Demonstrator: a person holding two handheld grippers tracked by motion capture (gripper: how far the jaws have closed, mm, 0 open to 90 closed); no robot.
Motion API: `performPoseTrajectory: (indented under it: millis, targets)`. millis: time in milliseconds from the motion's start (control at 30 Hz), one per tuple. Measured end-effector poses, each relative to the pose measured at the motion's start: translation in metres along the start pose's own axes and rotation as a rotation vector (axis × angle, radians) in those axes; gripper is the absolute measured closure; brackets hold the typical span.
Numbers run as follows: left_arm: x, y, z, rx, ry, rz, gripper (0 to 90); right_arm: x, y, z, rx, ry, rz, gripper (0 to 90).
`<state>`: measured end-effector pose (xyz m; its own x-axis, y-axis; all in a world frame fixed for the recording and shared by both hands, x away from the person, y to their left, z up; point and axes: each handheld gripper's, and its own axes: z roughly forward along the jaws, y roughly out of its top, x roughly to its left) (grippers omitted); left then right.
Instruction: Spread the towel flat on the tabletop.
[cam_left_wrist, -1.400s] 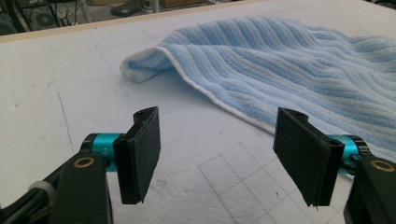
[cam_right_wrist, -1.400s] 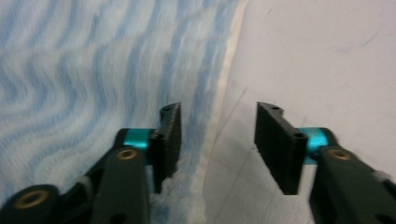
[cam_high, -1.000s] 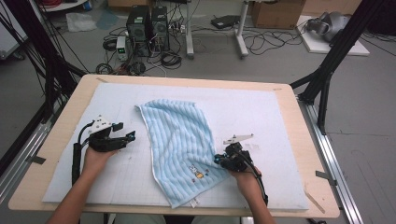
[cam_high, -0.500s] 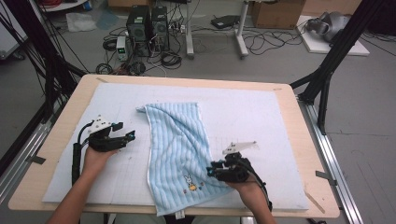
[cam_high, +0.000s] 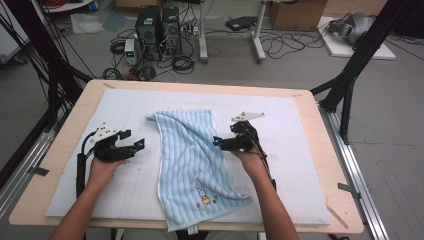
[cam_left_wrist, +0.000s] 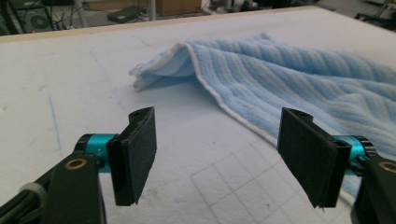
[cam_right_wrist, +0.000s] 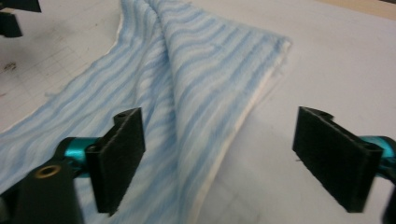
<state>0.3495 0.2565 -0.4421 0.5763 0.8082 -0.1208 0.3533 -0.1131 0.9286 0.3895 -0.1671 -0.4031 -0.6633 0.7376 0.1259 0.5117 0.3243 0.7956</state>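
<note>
Towel (cam_high: 192, 160) lying folded lengthwise on the white mat (cam_high: 300, 165) of my counter (cam_high: 320, 120), its long axis running from the far end near the middle of the mat down to the near edge, where the end with the small rabbit motif (cam_high: 202, 194) is hanging slightly over. I am holding my right claw (cam_high: 220, 142) just at the towel's right edge, about halfway along its length, pointing across toward the cloth. Its jaws have just been opening and are now standing wide; in the right gripper view the towel's pale hem (cam_right_wrist: 233, 140) is running up between the two black pads (cam_right_wrist: 119, 154), with nothing pinched. I am judging that I have let the cloth go and am lining up on this long right edge.

My left claw (cam_high: 139, 145) is waiting on the bare mat to the left of the towel, a little apart from the left hem, also pointing inward. Its jaws have been opening a touch further and are standing wide and empty. In the left gripper view the far left corner (cam_left_wrist: 140, 77), where the layers are gaping slightly, is lying ahead and a little left of centre.

The right claw is the nearer one to the cloth. The towel is lying between both claws, so either edge is sitting a short sideways reach away.
</note>
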Motion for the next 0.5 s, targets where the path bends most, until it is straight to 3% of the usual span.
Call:
performPoseTrajectory:
  millis: [133, 300, 500]
  targets:
    - [-0.003, -0.001, 0.002, 0.002, -0.008, 0.008, 21.4, -0.01, 0.016, 0.027, 0.027, -0.02, 0.01, 11.5]
    - [-0.004, -0.002, 0.003, 0.012, -0.016, 0.011, 21.5, -0.018, 0.037, 0.051, 0.02, -0.017, 0.016, 11.7]
    - [-0.004, -0.003, 0.003, 0.017, -0.022, 0.004, 21.7, -0.028, 0.055, 0.08, 0.07, -0.058, 0.017, 11.9]
